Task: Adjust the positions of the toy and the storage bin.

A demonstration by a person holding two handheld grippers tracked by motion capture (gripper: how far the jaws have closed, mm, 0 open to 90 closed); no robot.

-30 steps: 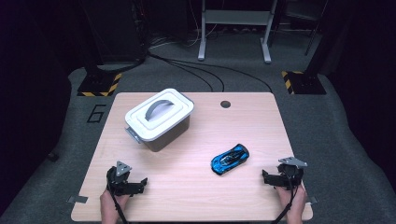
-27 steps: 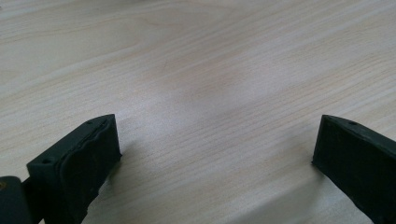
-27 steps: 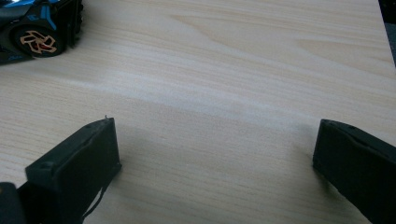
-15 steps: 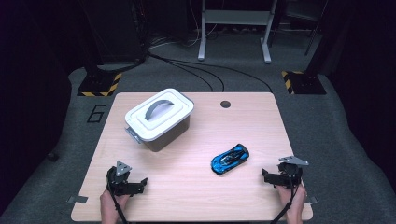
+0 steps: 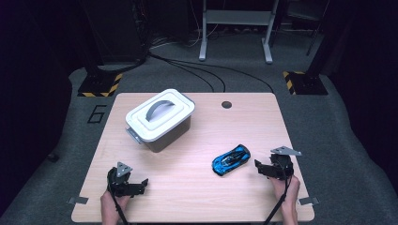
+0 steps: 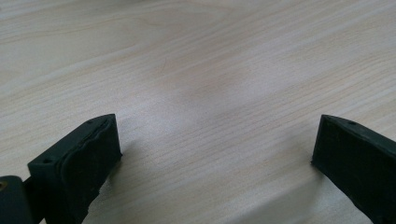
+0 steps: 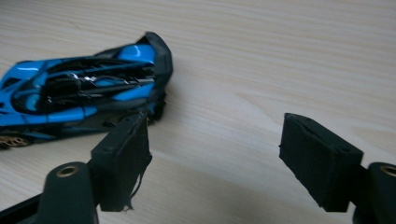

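Note:
A blue and black toy car (image 5: 231, 160) lies on the wooden table (image 5: 197, 197), right of centre. My right gripper (image 5: 259, 167) rests on the table just right of the car, its jaws open; in the right gripper view the car (image 7: 84, 93) sits just beyond the left jaw of the gripper (image 7: 215, 158), nothing between the jaws. My left gripper (image 5: 142, 184) rests near the front left edge, open, with bare wood between its jaws (image 6: 215, 158). A white lidded box (image 5: 159, 118) with a grey handle stands at the back left.
A round cable hole (image 5: 226, 104) sits near the table's far edge. Beyond the table are grey floor, black cables, yellow-black striped feet (image 5: 99, 85) and a metal stand (image 5: 234, 28). The person's hands hold both grippers at the near edge.

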